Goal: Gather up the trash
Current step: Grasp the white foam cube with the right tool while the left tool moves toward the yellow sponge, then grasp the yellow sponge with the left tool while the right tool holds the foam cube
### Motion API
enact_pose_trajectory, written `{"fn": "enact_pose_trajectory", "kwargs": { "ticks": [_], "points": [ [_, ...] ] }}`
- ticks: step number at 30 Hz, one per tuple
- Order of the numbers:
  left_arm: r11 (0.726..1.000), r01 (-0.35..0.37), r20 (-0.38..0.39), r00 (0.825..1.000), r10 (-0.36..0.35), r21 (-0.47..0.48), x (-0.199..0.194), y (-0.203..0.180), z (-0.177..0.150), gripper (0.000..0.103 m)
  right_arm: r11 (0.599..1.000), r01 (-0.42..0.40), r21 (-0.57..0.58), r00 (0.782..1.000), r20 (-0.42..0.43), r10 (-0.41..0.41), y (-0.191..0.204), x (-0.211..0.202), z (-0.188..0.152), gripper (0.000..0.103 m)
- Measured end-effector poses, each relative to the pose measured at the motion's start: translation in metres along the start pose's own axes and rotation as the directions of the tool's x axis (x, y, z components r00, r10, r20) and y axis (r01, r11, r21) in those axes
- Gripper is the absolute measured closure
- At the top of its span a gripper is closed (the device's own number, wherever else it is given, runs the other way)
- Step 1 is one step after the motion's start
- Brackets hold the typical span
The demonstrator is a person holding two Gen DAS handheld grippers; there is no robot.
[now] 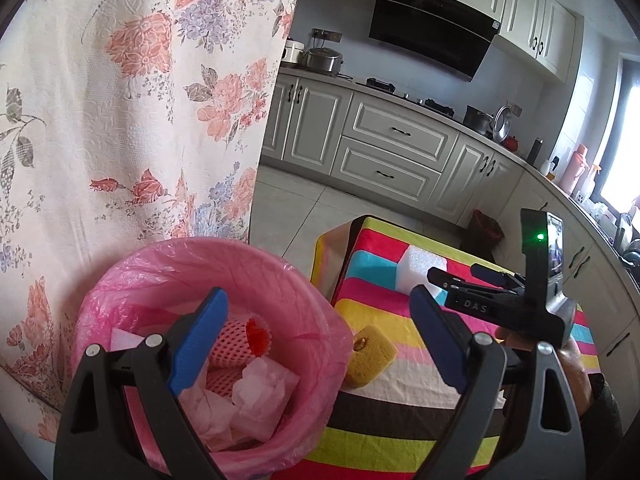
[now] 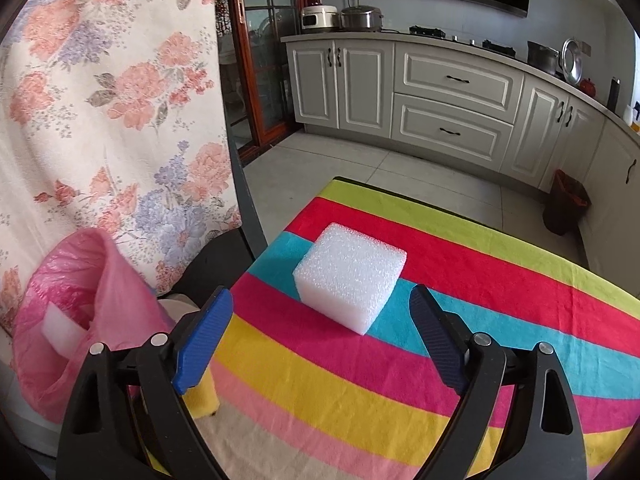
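Left wrist view: left gripper jaws spread wide, nothing between them, hanging above the pink-lined trash bin holding crumpled paper and foam netting. Yellow sponge on the striped tabletop beside the bin.

Right wrist view: right gripper jaws released, empty. White foam block on the tabletop, just ahead, untouched.

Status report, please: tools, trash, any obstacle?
Left tool and right tool open, empty. Foam block and yellow sponge on table. Path clear.
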State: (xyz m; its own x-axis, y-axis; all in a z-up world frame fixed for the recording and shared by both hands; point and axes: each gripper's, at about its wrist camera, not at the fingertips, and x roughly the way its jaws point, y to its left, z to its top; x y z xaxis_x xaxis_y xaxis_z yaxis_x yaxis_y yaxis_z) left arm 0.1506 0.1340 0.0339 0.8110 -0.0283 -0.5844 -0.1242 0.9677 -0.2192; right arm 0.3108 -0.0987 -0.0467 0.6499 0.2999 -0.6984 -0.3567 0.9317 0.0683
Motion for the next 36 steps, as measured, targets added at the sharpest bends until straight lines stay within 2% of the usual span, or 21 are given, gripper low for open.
{"fn": "enact_pose_trajectory", "kwargs": {
  "ticks": [8,13,14,17,26,30,36],
  "points": [
    [1.000,-0.004,-0.006,1.000,0.004,0.008,0.015,0.005,0.004,0.014,0.998,0.063,0.013,0.996,-0.063,-0.062,-0.004,0.046,0.007,0.022],
    [1.000,-0.008,-0.007,1.000,0.008,0.018,0.016,0.001,0.001,0.014,0.996,0.086,-0.013,0.992,-0.091,-0.087,-0.003,0.064,0.008,0.029],
    [1.000,-0.009,-0.008,1.000,0.009,0.022,0.016,0.000,0.000,0.014,0.997,0.079,-0.015,0.992,-0.099,-0.080,-0.003,0.067,0.007,0.032],
    [0.999,-0.013,-0.009,1.000,0.013,0.030,0.016,-0.005,-0.004,0.014,0.997,0.067,-0.031,0.993,-0.098,-0.070,-0.004,0.068,0.007,0.033],
    [0.995,-0.022,0.039,0.999,0.018,0.101,0.009,-0.050,-0.028,0.015,0.998,0.031,-0.050,0.997,-0.076,-0.035,-0.014,0.050,-0.006,0.034],
    [0.990,-0.015,0.043,0.999,0.009,0.143,0.008,-0.075,-0.044,0.016,0.999,0.034,-0.037,0.998,-0.049,-0.035,-0.030,0.027,-0.015,0.034],
    [0.971,-0.052,0.051,0.998,0.041,0.235,0.017,-0.111,-0.071,0.021,0.999,0.041,-0.021,0.999,0.007,-0.041,-0.053,-0.018,-0.024,0.034]
  ]
}}
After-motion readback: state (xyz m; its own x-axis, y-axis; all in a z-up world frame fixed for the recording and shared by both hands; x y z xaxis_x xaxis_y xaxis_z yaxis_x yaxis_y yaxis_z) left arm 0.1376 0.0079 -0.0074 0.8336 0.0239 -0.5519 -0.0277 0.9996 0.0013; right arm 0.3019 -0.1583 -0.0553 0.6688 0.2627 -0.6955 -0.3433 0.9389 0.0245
